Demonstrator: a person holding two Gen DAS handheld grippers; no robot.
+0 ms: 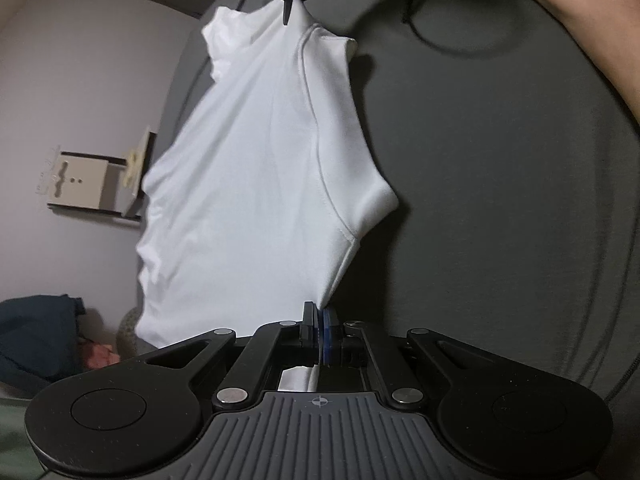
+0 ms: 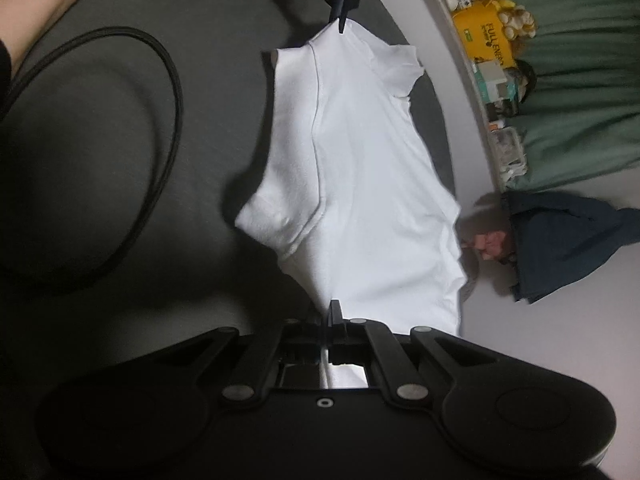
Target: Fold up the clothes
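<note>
1. Nearest the lens in each wrist view is that gripper's own black linkage, with jaws closed on white cloth. Left gripper [image 1: 320, 322] pinches one end of the white T-shirt [image 1: 256, 168]; right gripper [image 2: 334, 312] pinches the other end.
2. Location of the garment: the T-shirt is suspended between the two grippers, stretched taut, above a dark grey sheet [image 1: 500, 200]. Whether any part touches the sheet cannot be determined.
3. Governing relation: the shirt's long axis runs straight from one gripper to the other. From each gripper the garment lies directly ahead along the fingers, and the opposite gripper appears at the far end of the cloth, at the top of each view.
4. Proximity: neither gripper is nearer; each holds an end. A sleeve [image 1: 372, 200] bulges to one side of the axis, bounded by a curved seam.
5. Judgement: the coming move likely depends on keeping both ends level while lowering the shirt flat onto the sheet; unequal tension would skew the axis.
6. Count, task items: one T-shirt, two grippers.
7. Count, surroundings: one black cable [image 2: 168, 112] looped on the sheet; one bare forearm [image 1: 592, 36] at the edge; one yellow box [image 2: 486, 36] on a cluttered shelf; one dark blue garment [image 2: 568, 244] on the pale floor; one wall-mounted beige fixture [image 1: 80, 184].
</note>
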